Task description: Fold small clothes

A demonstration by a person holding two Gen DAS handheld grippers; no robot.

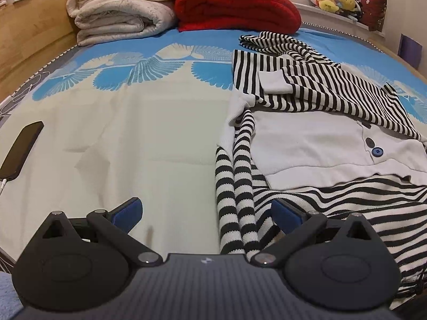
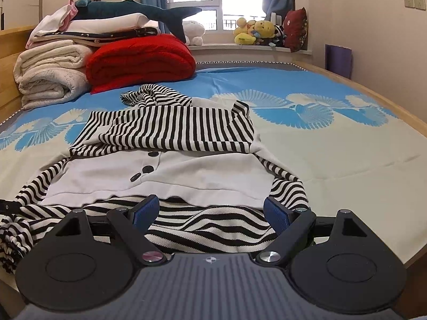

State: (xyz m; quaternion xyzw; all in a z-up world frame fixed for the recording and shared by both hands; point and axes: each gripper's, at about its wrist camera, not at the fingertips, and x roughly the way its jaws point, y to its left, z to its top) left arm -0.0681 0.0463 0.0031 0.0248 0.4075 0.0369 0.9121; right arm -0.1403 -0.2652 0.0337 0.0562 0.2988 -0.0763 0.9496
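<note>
Both tongs [image 1: 206,213] [image 2: 210,210] gape over the striped garment [image 2: 170,130].

Black-and-white striped garment [image 1: 315,90] [image 2: 170,130] with plain white front panel [image 1: 312,146] [image 2: 170,176] lies partly folded on bed, striped part doubled over top. Dark buttons [image 1: 373,148] [image 2: 146,169] on panel. Striped sleeve [image 1: 234,186] trails toward near edge.

a bed [image 2: 333,144] with wooden frame, spread with a blue and cream fan-patterned sheet [image 1: 138,138]. lying on it: a striped black-and-white garment with white front panel [image 2: 170,160] mid-bed, a rolled cream blanket [image 1: 120,13] beside a folded red blanket [image 2: 141,58] at the far end, a dark phone [image 1: 21,152] near the left edge.
</note>
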